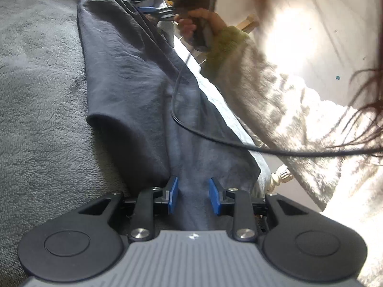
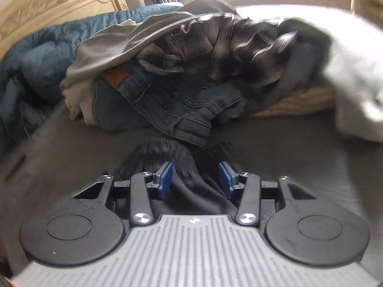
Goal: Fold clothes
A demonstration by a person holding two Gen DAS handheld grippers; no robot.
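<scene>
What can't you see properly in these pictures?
- Left wrist view: the near end of the dark garment is hidden under the left gripper.
- Left wrist view: bright glare washes out the sleeve.
- Right wrist view: motion blur smears the dark cloth at the right gripper, so its grip is unclear.
- Right wrist view: the white cloth is blurred and cut off by the right edge.

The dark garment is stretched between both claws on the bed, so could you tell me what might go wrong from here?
1. The black cable drapes across the dark garment and could get caught in a fold.
2. Both the left claw and right claw look open around the cloth, so it may slip.
</scene>
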